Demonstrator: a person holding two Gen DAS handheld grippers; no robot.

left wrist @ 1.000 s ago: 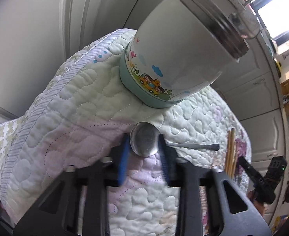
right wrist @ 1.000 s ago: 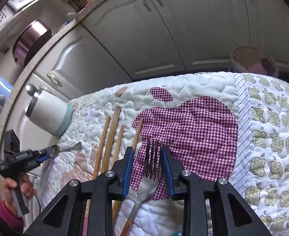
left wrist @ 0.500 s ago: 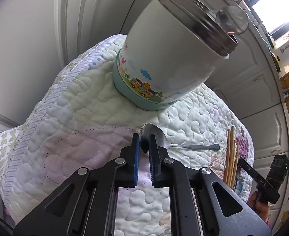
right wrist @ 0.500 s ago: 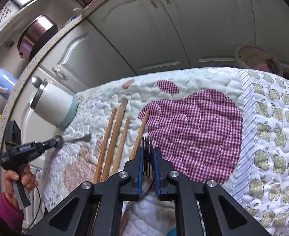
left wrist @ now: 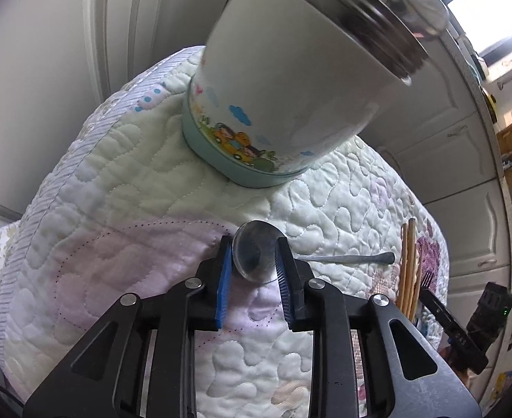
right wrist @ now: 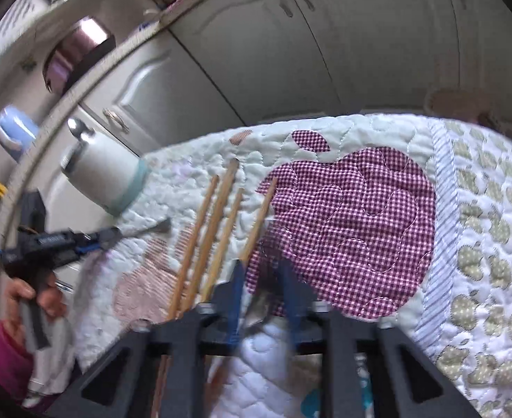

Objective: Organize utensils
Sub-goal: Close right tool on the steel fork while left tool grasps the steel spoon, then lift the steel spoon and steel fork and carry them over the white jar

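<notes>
Steel spoon lies on the quilt, its bowl between the spread fingers of the left tongs, handle pointing right; 1 white canister stands beyond. Rightward lie 4 wooden chopsticks, then 1 blurred fork between the right tongs, also apart.

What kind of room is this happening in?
Probably a home kitchen: panelled cabinet doors run under a countertop, a metal pot sits on it, and chopsticks lie on a quilted cloth.
</notes>
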